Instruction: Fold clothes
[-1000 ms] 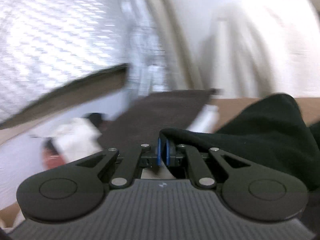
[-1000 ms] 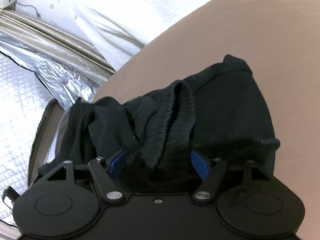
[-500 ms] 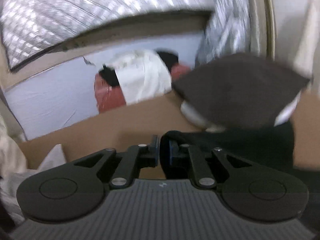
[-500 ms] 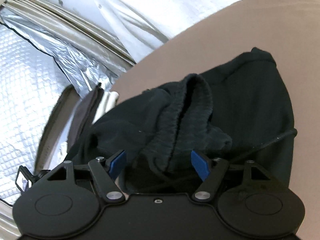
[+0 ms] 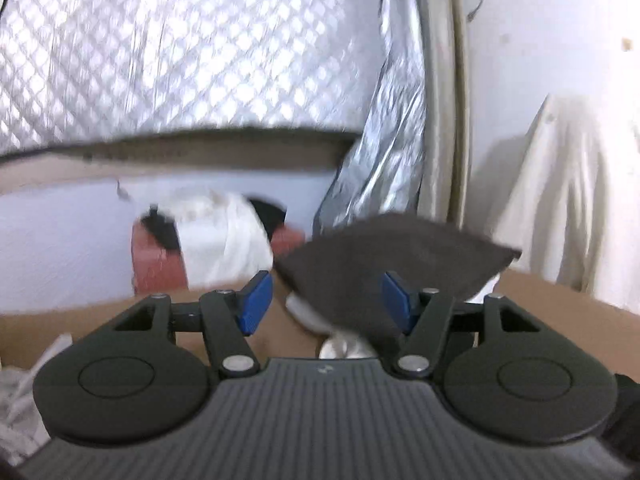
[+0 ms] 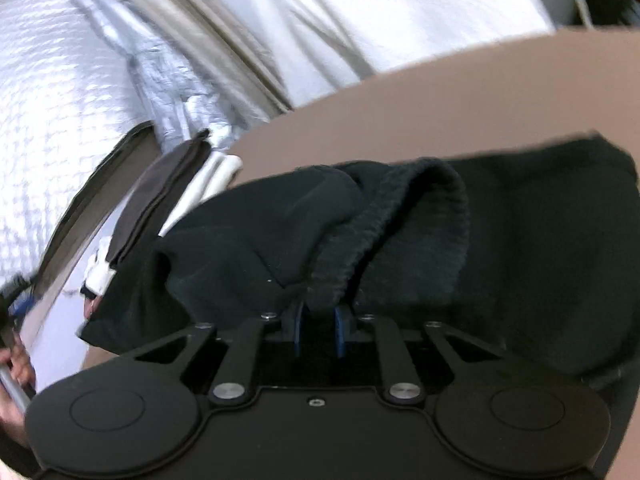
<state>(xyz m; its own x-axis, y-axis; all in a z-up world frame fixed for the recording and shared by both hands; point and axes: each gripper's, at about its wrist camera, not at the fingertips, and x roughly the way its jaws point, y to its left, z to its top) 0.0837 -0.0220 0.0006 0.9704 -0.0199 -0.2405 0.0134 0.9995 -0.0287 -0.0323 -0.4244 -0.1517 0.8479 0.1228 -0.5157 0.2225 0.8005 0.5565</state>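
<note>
Black garment (image 6: 500,240) on brown surface, ribbed band pinched in right tool (image 6: 318,320).

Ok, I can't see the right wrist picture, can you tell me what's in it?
The right gripper is shut on the ribbed waistband of a crumpled black garment lying on a brown table. Folded grey and white clothes are stacked at the left.
</note>
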